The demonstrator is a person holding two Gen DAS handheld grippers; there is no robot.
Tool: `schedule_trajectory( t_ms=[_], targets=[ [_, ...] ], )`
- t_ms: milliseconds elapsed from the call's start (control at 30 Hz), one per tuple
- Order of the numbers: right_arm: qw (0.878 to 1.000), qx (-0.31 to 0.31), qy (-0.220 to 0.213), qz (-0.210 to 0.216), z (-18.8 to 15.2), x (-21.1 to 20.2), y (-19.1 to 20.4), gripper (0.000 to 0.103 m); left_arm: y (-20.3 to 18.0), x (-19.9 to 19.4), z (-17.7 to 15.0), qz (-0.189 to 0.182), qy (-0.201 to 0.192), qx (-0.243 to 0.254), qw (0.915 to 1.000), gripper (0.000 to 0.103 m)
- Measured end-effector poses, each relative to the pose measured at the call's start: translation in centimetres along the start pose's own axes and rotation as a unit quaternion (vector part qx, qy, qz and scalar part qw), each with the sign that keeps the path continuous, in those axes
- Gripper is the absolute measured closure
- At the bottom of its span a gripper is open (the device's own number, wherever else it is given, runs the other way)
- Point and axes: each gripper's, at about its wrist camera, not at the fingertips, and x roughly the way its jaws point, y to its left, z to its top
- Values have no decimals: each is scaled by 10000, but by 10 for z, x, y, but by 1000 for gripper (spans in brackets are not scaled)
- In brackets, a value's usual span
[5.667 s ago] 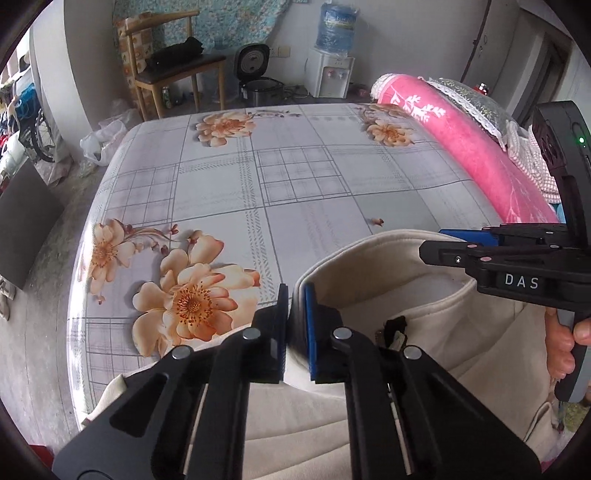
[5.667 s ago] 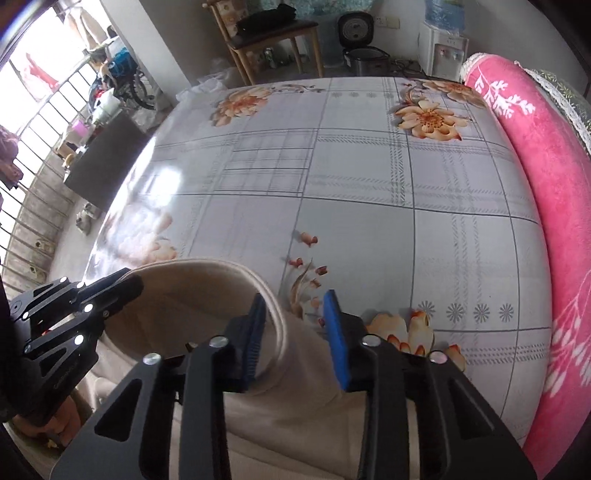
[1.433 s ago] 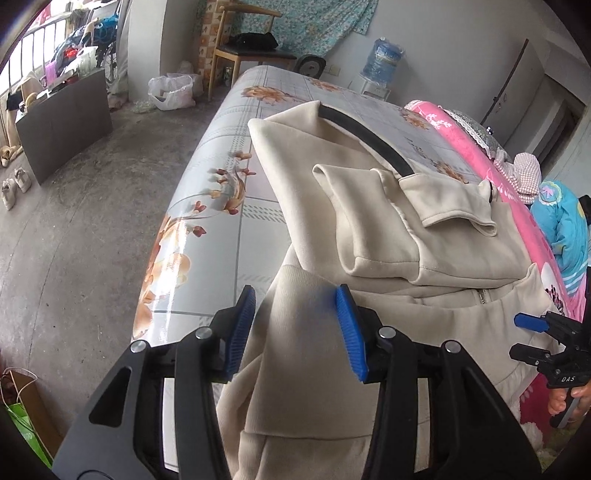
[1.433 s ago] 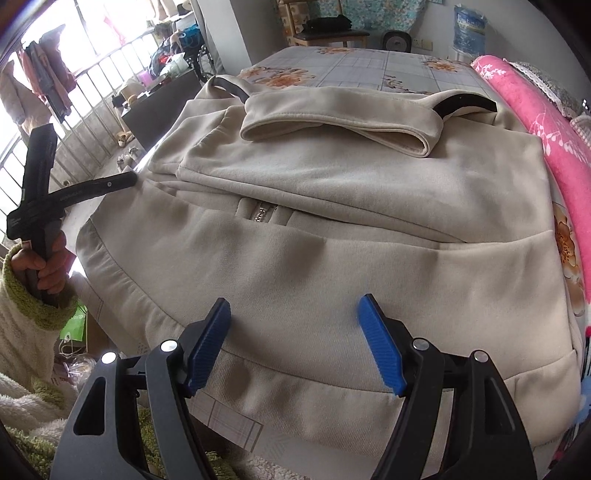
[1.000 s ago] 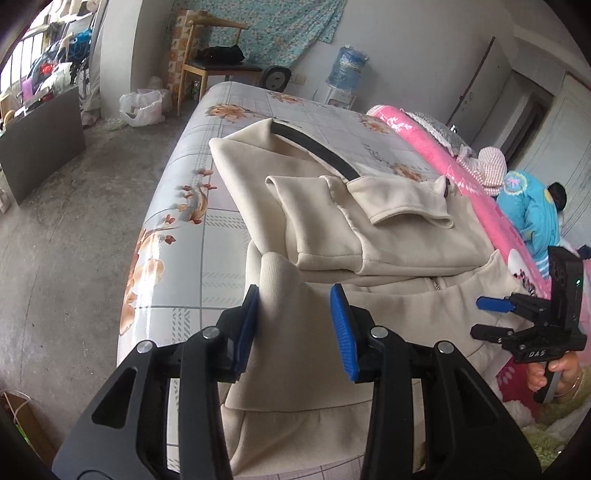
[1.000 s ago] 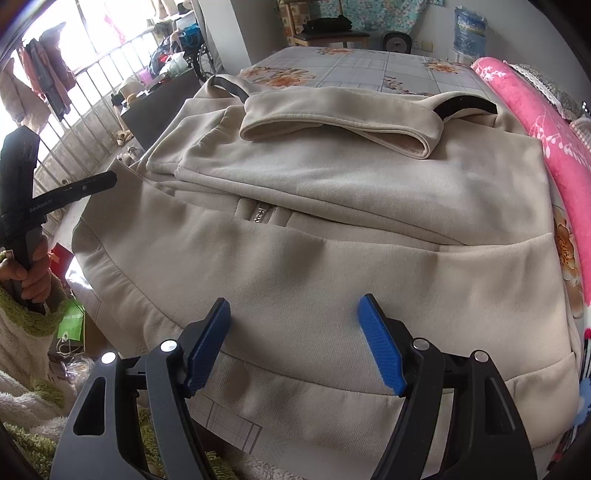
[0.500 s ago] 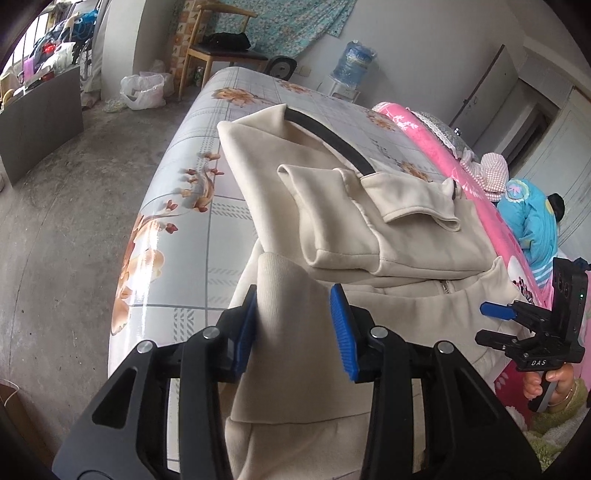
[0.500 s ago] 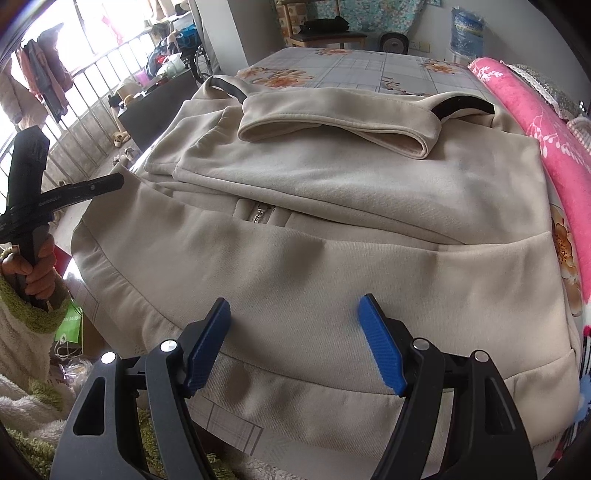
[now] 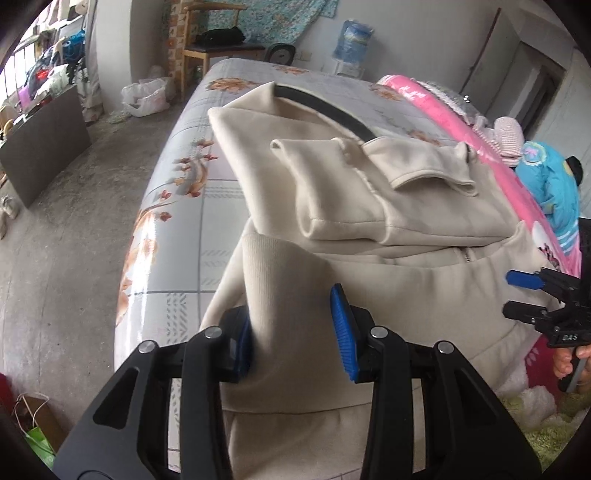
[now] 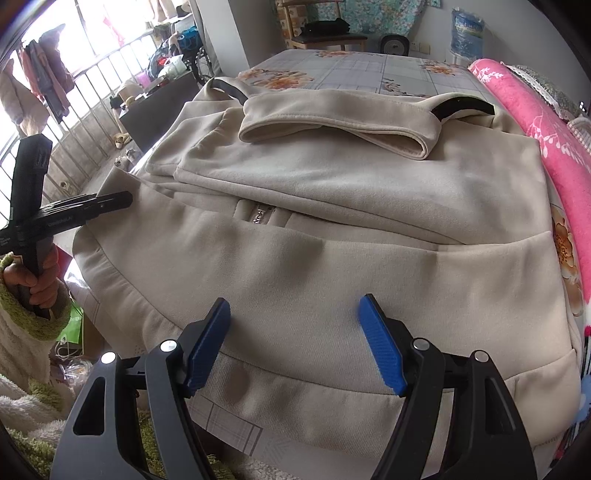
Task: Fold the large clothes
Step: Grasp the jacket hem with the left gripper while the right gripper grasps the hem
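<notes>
A cream zip-up jacket [image 9: 406,206] lies folded on the floral bed sheet [image 9: 184,206], sleeves crossed over its chest and its hem toward me. My left gripper [image 9: 291,332] straddles the raised left corner of the hem. Its jaws are closing; cloth fills the gap and covers the left pad, while the right pad's blue face still shows. In the right wrist view that left gripper [image 10: 122,201] sits at the jacket's [image 10: 332,177] left hem corner. My right gripper [image 10: 291,339] hovers wide open over the middle of the hem, with nothing pinched.
A pink blanket [image 10: 535,122] runs along the bed's right side, with a blue garment [image 9: 550,184] beyond it. The bare floor [image 9: 74,229] lies to the left, a wooden chair [image 9: 210,40] and a water bottle [image 9: 352,33] stand past the bed's far end.
My left gripper has sunk toward the hem corner and its jaws have narrowed a little around the cloth. The right gripper and the jacket stay as they were.
</notes>
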Motion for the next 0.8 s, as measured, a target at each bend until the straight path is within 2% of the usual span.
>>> schedule_trajectory(
  t_ms=[133, 267, 400, 467, 667, 800],
  targets=[
    [10000, -1, -16, 18, 0, 0, 0, 32, 4, -2, 2, 64, 1, -261, 9996, 74],
    [10000, 18, -29, 27, -1, 0, -1, 32, -11, 1, -1, 628, 50, 75, 9980, 77],
    [9998, 189, -93, 35, -3, -7, -8, 33, -30, 5, -4, 1232, 79, 515, 9910, 77],
    [9992, 341, -215, -21, -5, -18, -18, 37, -36, 5, -4, 1413, 82, 617, 9880, 77],
    [9884, 1109, -800, -664, -12, -66, -80, 47, -39, 6, -2, 1568, 98, 601, 9858, 77],
    [9789, 1501, -930, -1028, -10, -80, -120, 56, -39, 6, -3, 1589, 102, 584, 9855, 77]
  ],
)
